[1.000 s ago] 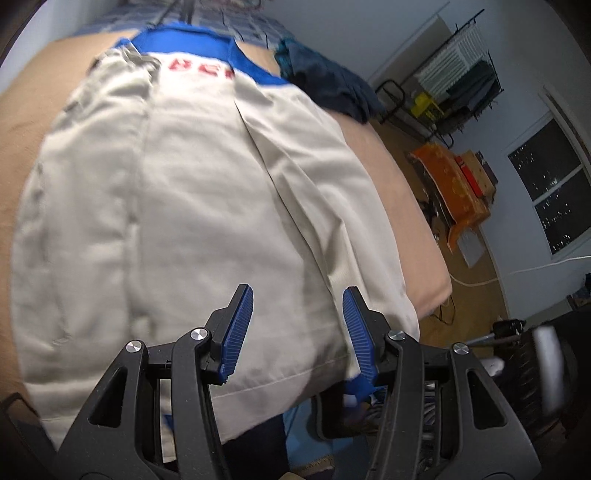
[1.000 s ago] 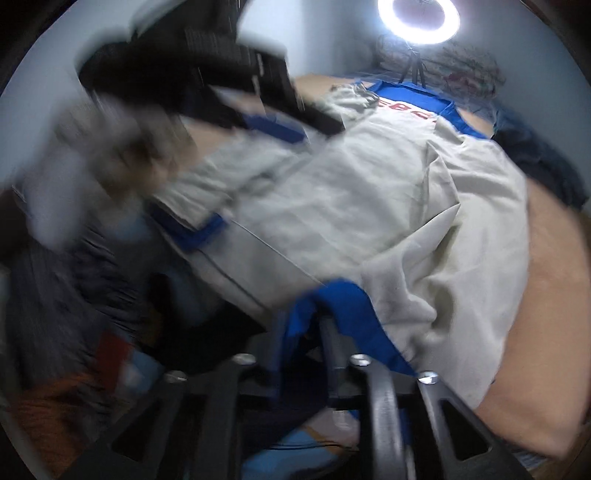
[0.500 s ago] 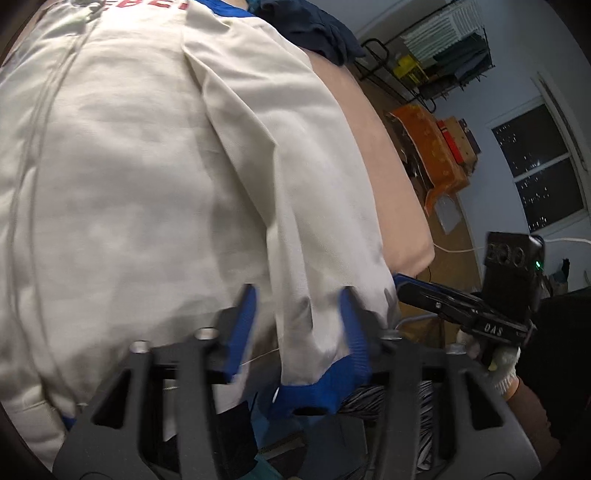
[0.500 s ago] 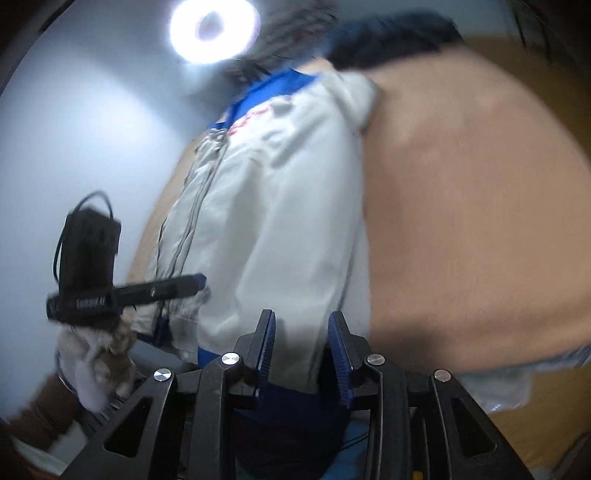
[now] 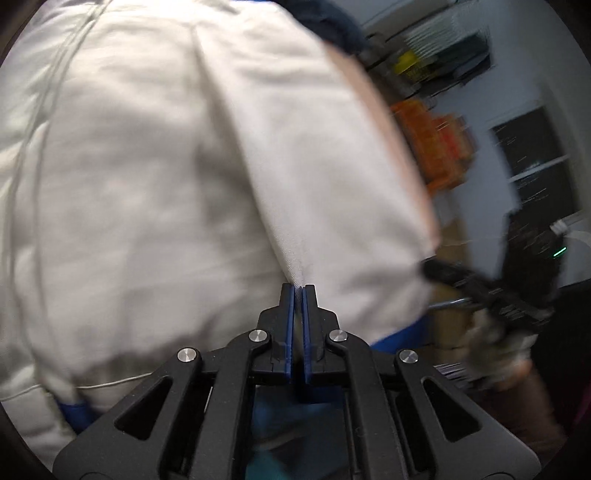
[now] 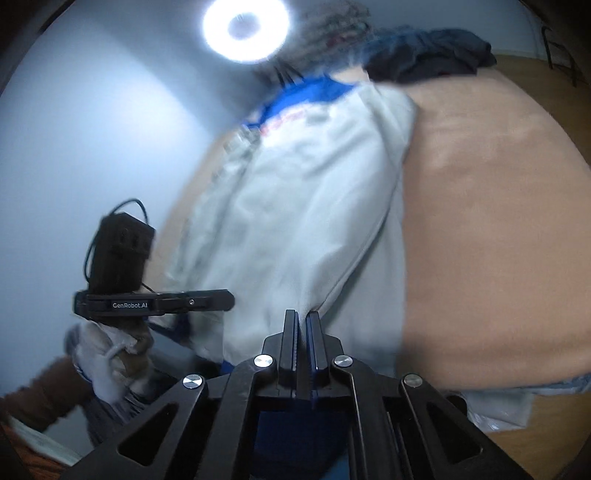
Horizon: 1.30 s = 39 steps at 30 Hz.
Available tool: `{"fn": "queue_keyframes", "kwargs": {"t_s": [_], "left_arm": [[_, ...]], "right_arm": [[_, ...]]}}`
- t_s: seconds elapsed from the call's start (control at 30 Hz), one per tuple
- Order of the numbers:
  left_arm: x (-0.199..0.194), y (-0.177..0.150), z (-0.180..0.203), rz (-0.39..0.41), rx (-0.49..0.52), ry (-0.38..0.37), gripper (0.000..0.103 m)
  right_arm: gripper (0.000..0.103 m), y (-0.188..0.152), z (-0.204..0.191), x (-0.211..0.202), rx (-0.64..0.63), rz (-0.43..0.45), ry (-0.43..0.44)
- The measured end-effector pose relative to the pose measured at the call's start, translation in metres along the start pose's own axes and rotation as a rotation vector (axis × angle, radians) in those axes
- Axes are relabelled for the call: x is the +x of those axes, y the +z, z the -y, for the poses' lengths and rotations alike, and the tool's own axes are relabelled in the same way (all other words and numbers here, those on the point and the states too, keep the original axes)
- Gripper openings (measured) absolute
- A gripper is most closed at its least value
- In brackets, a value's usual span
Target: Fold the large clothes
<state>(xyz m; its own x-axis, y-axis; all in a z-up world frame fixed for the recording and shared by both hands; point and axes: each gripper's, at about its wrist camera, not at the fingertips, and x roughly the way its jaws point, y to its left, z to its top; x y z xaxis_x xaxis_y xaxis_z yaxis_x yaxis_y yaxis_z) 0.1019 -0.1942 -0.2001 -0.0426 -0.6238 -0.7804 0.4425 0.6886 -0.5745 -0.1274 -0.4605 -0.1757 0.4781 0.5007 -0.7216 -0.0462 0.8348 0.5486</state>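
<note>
A large off-white jacket (image 5: 155, 177) with blue trim lies spread on a tan bed; it also shows in the right wrist view (image 6: 295, 206). My left gripper (image 5: 298, 291) is shut on the jacket's near hem, pinching a ridge of cloth. My right gripper (image 6: 302, 317) is shut on the hem near the jacket's right edge. Each gripper shows in the other's view, the left one (image 6: 155, 299) at the left and the right one (image 5: 480, 284) at the right. The blue hem band (image 5: 399, 336) hangs below the edge.
The tan bed cover (image 6: 487, 229) extends right of the jacket. A dark blue garment (image 6: 428, 55) lies at the far end of the bed. A ring light (image 6: 245, 27) shines on the wall. An orange object (image 5: 432, 140) and a rack (image 5: 443, 48) stand beyond the bed.
Both grippers have closed on the jacket's near hem; half a second ago their jaws stood open around it. The left view has moved closer to the cloth.
</note>
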Motion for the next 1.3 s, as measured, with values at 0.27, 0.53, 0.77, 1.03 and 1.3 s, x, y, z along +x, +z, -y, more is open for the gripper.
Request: {"fn": "queue_keyframes", "kwargs": {"t_s": [0.27, 0.53, 0.77, 1.03, 1.3], "left_arm": [[-0.042, -0.006, 0.026, 0.123, 0.123, 0.14, 0.002], [-0.053, -0.006, 0.033, 0.159, 0.19, 0.157, 0.002], [-0.025, 0.007, 0.021, 0.106, 0.175, 0.163, 0.002], [-0.003, 0.01, 0.019, 0.046, 0.22, 0.175, 0.002], [0.005, 0.01, 0.017, 0.022, 0.226, 0.173, 0.002]], "right_arm": [[0.034, 0.034, 0.027, -0.014, 0.059, 0.046, 0.052], [0.039, 0.125, 0.089, 0.003, 0.173, 0.171, 0.013], [0.041, 0.182, 0.135, 0.049, 0.253, 0.171, -0.002], [0.042, 0.226, 0.168, 0.102, 0.344, 0.167, 0.046], [0.038, 0.246, 0.161, 0.115, 0.262, 0.208, 0.367]]}}
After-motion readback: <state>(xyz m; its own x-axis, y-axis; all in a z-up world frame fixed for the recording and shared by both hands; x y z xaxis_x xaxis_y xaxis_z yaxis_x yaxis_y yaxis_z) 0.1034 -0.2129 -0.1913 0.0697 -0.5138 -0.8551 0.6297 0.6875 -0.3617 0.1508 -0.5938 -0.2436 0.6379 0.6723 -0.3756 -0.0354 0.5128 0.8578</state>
